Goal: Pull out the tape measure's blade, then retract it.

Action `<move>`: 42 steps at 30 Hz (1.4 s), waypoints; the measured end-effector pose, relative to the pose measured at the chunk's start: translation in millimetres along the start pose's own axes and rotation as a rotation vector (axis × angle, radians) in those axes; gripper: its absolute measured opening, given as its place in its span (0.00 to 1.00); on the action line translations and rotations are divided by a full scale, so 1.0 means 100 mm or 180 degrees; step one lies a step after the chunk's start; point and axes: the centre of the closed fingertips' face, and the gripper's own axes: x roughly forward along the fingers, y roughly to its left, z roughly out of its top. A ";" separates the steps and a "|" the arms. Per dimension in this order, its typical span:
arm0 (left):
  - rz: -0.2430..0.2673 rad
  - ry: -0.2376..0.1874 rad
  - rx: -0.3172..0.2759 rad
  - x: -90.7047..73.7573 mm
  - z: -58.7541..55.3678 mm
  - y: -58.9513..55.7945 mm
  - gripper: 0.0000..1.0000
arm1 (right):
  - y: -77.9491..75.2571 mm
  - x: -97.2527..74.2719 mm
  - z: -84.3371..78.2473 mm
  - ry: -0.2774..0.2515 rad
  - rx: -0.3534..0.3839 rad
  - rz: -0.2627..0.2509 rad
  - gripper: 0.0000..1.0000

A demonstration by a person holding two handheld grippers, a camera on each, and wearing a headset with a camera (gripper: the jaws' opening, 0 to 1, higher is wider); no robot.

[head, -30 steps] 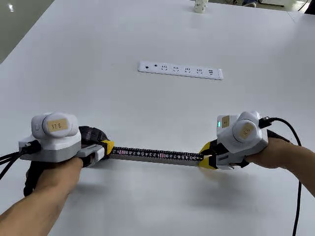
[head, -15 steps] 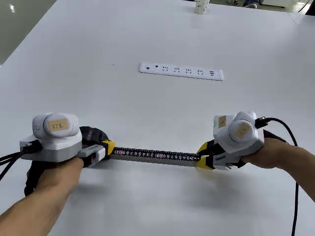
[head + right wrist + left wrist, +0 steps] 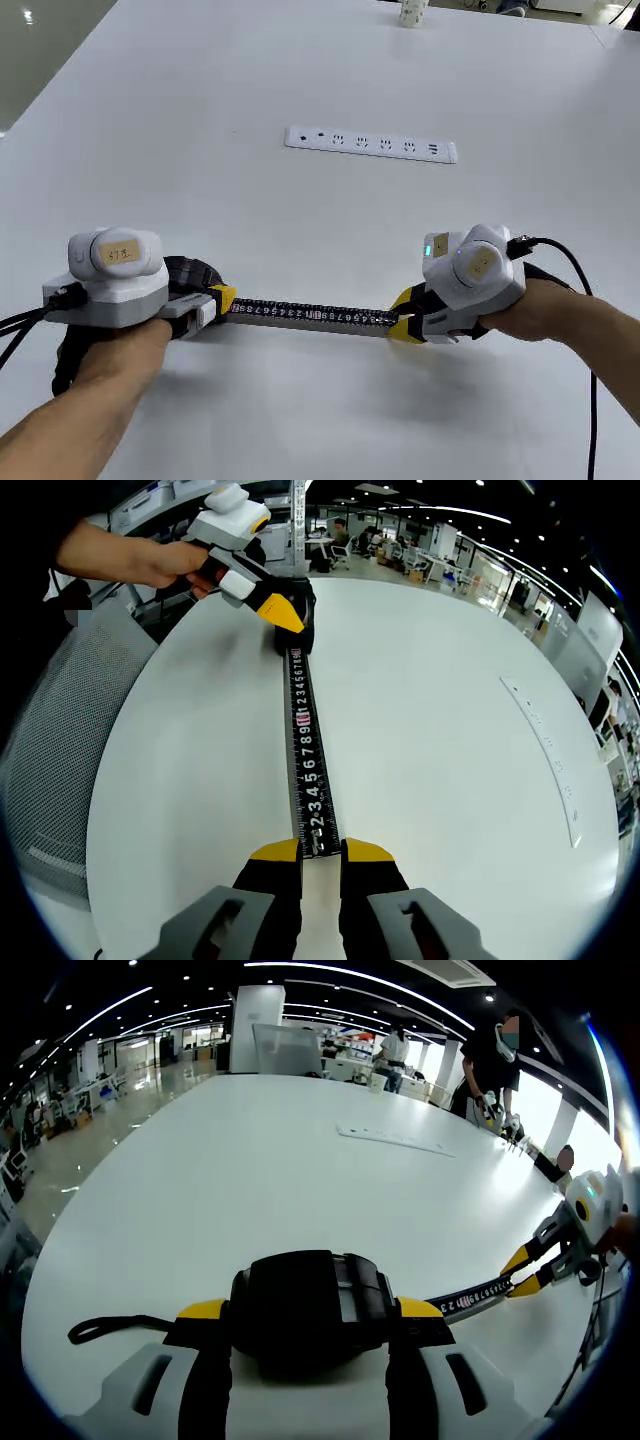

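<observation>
The left gripper [image 3: 312, 1312], with its yellow-tipped jaws, is clamped on either side of the black, rounded plastic tape measure case [image 3: 310, 1290], which sits upright on the table at the person's near left. A thin black wrist strap [image 3: 100, 1328] trails from the case across the surface. The right gripper [image 3: 321, 852] has its jaws drawn narrow, pinching the free end of the dark metal blade [image 3: 305, 750] with pale printed numbers. The blade runs straight from the case's mouth to that gripper, low over the wide white table [image 3: 300, 80]; whether it touches the surface cannot be told. Well beyond the blade, a long white power strip [image 3: 370, 145] lies flat mid-table. A grey mesh chair [image 3: 60, 770] stands beside the table's edge.
</observation>
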 end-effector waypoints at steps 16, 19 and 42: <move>-0.0010 0.0005 -0.0018 0.00 0.00 0.00 0.58 | 0.02 0.10 0.17 -0.0057 -0.0023 0.0023 0.10; -0.0010 0.0004 -0.0018 0.00 0.00 0.00 0.58 | 0.02 0.11 0.19 -0.0060 -0.0025 0.0026 0.10; -0.0018 0.0011 -0.0037 0.00 0.00 0.01 0.58 | 0.03 0.22 0.36 -0.0114 -0.0043 0.0049 0.10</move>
